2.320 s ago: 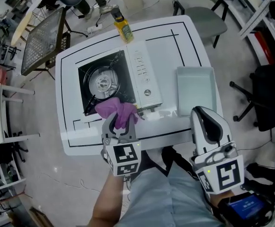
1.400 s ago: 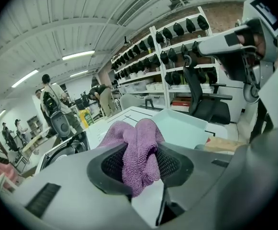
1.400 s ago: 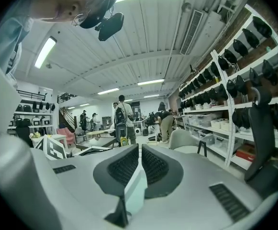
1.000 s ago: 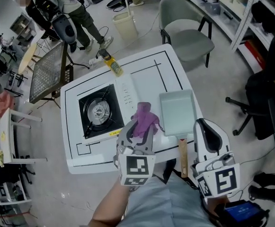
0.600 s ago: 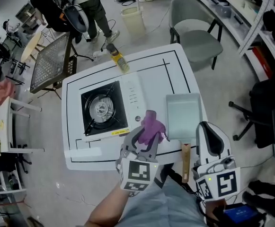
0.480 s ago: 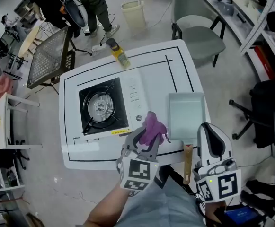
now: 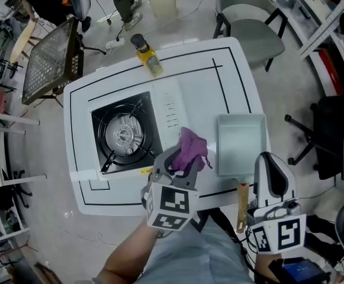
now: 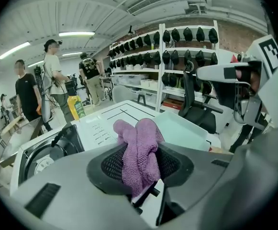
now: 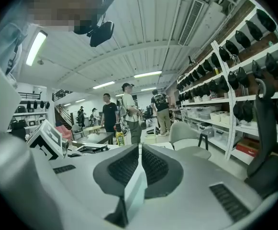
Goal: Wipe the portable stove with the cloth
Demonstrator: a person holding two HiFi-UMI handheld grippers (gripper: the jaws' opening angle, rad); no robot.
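Note:
The portable stove [image 7: 170, 112] lies left of centre on the white table, with a black burner [image 7: 121, 136] and a white control side. My left gripper [image 7: 179, 160] is shut on a bunched purple cloth [image 7: 190, 148], which it holds over the stove's right edge, between the stove and the tray. In the left gripper view the cloth [image 8: 139, 150] fills the gap between the jaws, with the stove [image 8: 52, 150] beyond it at the left. My right gripper [image 7: 272, 163] hangs shut and empty off the table's near right corner. Its pads [image 9: 124, 164] meet with nothing between them.
A pale blue tray [image 7: 241, 144] sits right of the stove, and a wooden handle [image 7: 241, 201] lies at the table's front edge. A yellow bottle [image 7: 146, 55] stands at the back of the table. A mesh rack [image 7: 46, 58] is at the far left, a chair [image 7: 247, 10] behind.
The left gripper has carried the cloth from the stove's front edge to the right, beside the tray, and has sunk lower. The right gripper has shifted a little and stayed shut.

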